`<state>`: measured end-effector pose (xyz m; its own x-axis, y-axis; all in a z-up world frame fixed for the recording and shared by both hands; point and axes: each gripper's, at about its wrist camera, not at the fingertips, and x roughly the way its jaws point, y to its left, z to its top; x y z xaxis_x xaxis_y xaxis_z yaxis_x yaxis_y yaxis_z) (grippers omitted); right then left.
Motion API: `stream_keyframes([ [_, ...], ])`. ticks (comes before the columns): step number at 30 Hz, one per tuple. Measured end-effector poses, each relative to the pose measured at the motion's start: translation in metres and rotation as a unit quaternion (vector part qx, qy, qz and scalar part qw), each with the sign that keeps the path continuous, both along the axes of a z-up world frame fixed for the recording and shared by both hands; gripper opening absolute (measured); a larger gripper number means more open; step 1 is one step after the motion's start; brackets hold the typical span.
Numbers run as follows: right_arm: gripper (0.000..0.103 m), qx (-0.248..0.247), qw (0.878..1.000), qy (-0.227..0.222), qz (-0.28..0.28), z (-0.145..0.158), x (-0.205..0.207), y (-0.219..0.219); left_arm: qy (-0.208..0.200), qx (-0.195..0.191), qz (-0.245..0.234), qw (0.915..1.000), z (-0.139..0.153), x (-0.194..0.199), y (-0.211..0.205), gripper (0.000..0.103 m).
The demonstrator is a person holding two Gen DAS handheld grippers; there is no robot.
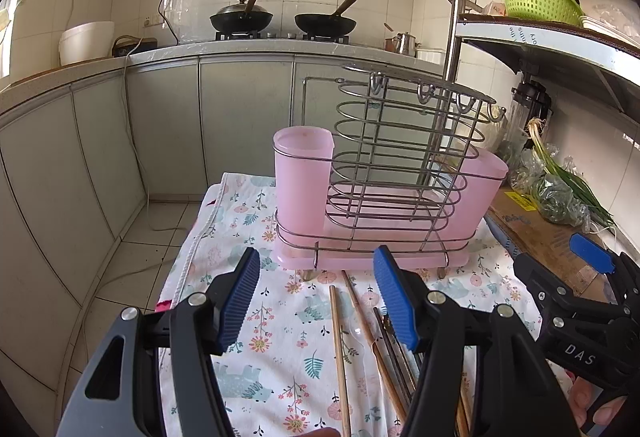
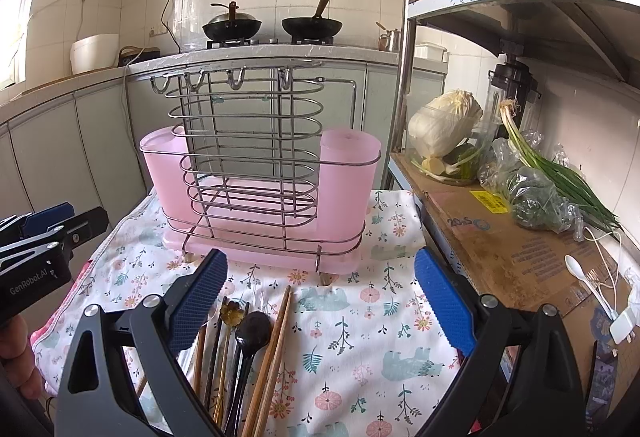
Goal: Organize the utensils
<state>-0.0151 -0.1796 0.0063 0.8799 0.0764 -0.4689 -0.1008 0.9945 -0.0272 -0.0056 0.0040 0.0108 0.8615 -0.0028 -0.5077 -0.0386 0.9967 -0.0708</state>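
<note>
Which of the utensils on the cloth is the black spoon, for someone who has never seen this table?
Find the pink rack on the floral cloth; a bundle of utensils lies on the cloth just in front of it. In that bundle the black spoon sits between a gold flower-ended utensil and wooden chopsticks. It alone has a broad, dark, rounded bowl; its neighbours are thin sticks.

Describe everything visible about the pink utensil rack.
The rack is a metal wire frame holding translucent pink plastic parts: a tall cup at one end, a lower bin at the other, and a drip tray beneath. Hooks line its top rail. It stands upright on small feet on the floral cloth, apparently empty, utensils lying in front, apart from it.
</note>
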Motion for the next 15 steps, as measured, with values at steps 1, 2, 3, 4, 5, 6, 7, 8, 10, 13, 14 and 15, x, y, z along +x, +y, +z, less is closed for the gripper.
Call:
stream_keyframes([
  [1,0.095,0.000,1.000,0.000,0.000,0.0000,-0.0002,-0.0001,0.000,0.000,0.000,1.0000,-0.0001,-0.0001,-0.0002,0.059],
  [2,0.095,0.000,1.000,0.000,0.000,0.0000,-0.0002,-0.0001,0.000,0.000,0.000,1.0000,0.0000,-0.0001,-0.0001,0.059],
  [3,0.095,0.000,1.000,-0.001,0.000,0.0003,-0.0003,-0.0001,0.000,-0.001,0.000,1.0000,0.0000,0.0000,-0.0001,0.059],
  [4,0.095,0.000,1.000,-0.001,-0.001,0.0006,-0.0003,-0.0002,0.000,0.000,0.000,1.0000,0.0001,0.0000,0.0000,0.059],
  [5,0.095,0.001,1.000,-0.001,-0.001,0.0003,-0.0005,-0.0009,0.000,0.000,0.000,1.0000,0.0001,0.0000,-0.0001,0.059],
  [6,0.095,0.001,1.000,-0.002,-0.001,0.0002,-0.0009,-0.0009,0.000,-0.001,0.000,1.0000,0.0002,0.0000,0.0001,0.059],
  [7,0.095,0.001,1.000,-0.003,-0.001,0.0007,-0.0017,-0.0010,0.000,0.000,0.000,1.0000,0.0001,0.0000,0.0000,0.059],
  [8,0.095,0.001,1.000,-0.003,-0.001,0.0009,-0.0022,-0.0009,0.000,-0.001,0.000,1.0000,0.0001,0.0000,-0.0001,0.059],
  [10,0.095,0.001,1.000,-0.006,0.000,0.0018,-0.0029,-0.0008,0.000,0.000,-0.001,1.0000,0.0001,0.0000,-0.0001,0.059],
  [13,0.095,0.002,1.000,-0.010,0.002,0.0033,-0.0039,-0.0008,0.000,0.000,-0.001,1.0000,0.0006,-0.0009,-0.0006,0.059],
  [14,0.095,0.003,1.000,-0.013,0.003,0.0042,-0.0046,-0.0011,0.000,0.000,-0.001,1.0000,0.0005,-0.0010,-0.0005,0.059],
  [15,0.095,0.003,1.000,-0.014,0.003,0.0043,-0.0050,-0.0008,0.000,0.000,-0.001,1.0000,0.0005,-0.0010,-0.0005,0.059],
])
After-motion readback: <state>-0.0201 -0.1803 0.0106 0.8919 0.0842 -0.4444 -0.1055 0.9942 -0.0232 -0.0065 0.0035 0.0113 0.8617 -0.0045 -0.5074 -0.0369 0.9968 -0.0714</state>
